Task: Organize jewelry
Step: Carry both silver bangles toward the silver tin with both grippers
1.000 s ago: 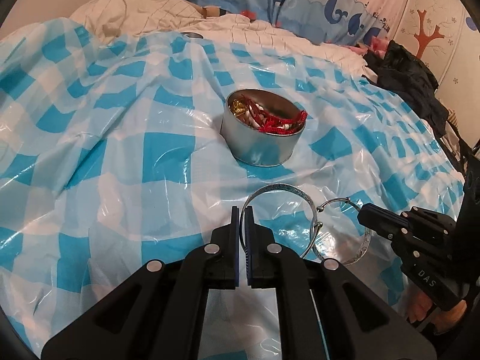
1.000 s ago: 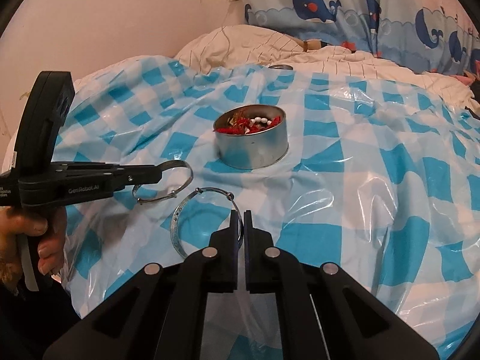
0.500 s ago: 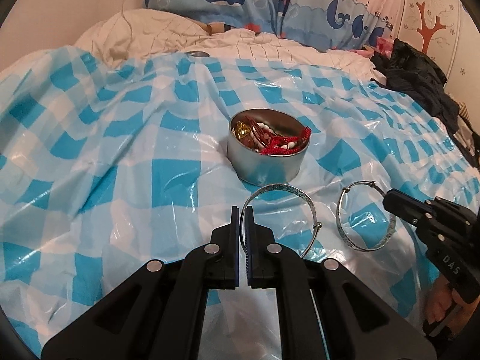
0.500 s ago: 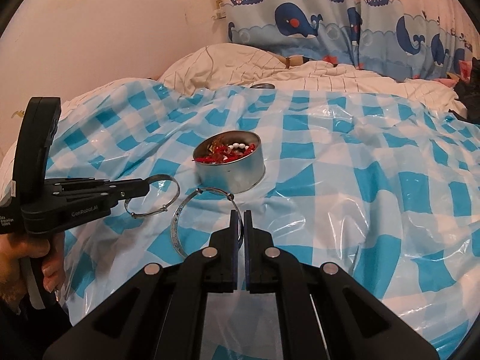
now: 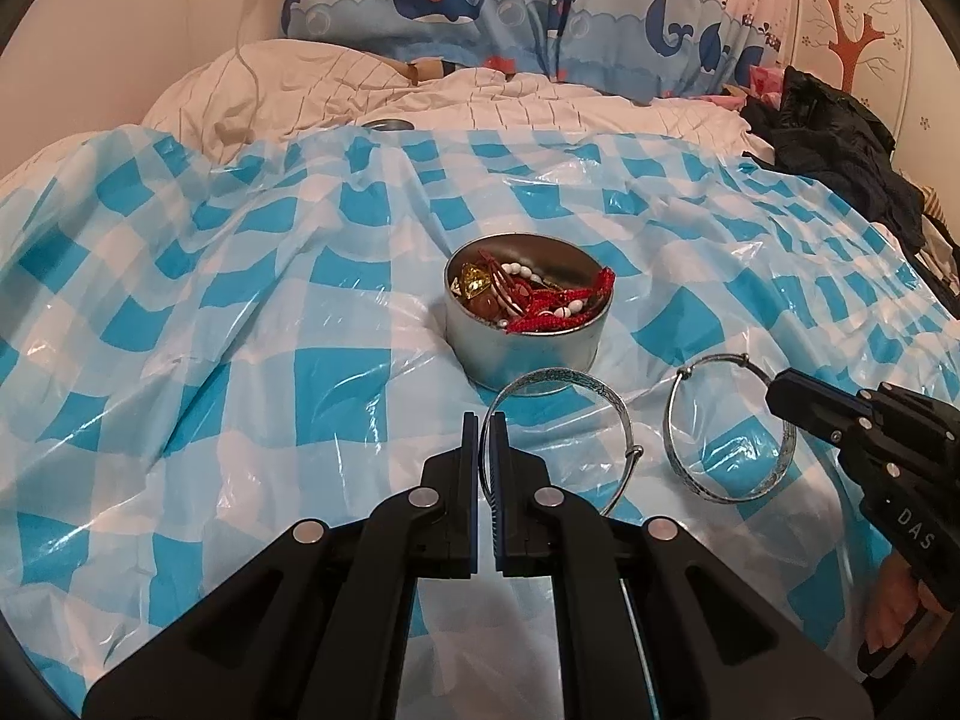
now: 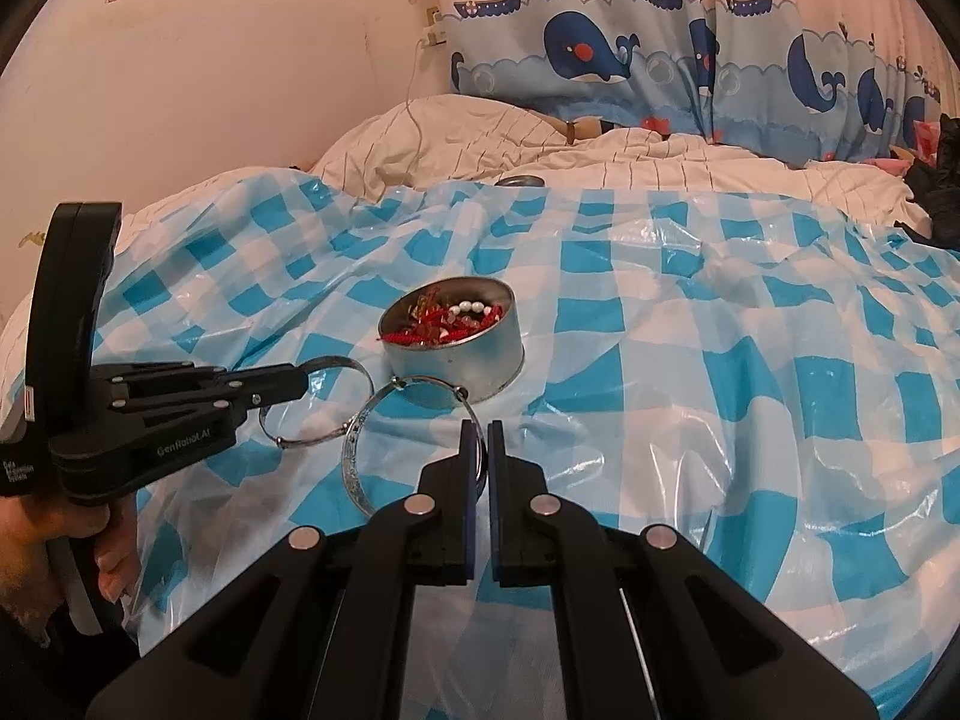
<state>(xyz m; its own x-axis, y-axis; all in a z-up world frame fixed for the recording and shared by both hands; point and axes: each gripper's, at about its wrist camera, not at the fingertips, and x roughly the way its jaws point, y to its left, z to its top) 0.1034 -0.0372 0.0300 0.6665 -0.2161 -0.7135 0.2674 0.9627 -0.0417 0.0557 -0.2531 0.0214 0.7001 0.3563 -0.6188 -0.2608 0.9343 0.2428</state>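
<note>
A round metal tin [image 5: 528, 324] [image 6: 456, 354] stands mid-sheet on the blue-and-white checked plastic sheet [image 5: 240, 330]. It holds red cords, white beads and a gold piece. In front of it, my left gripper [image 5: 485, 420] [image 6: 300, 381] is shut on the rim of a silver bangle [image 5: 570, 373] [image 6: 336, 363]. My right gripper [image 6: 477, 426] [image 5: 774, 387] is shut on a second, wider silver bangle [image 6: 354, 462] [image 5: 720, 495]. The two bangles hang side by side, close over the sheet and apart from each other.
A white quilt [image 5: 360, 90] lies behind the sheet, with a small round metal lid [image 5: 387, 125] at its edge. Dark clothing [image 5: 840, 138] is piled at the right. Whale-print curtains [image 6: 660, 60] and a wall close the back. A person's hand [image 6: 114, 564] grips the left handle.
The left gripper has risen a little with its bangle, and the two bangles, which overlapped before, now hang apart. Both views have tilted up, so the tin looks farther off.
</note>
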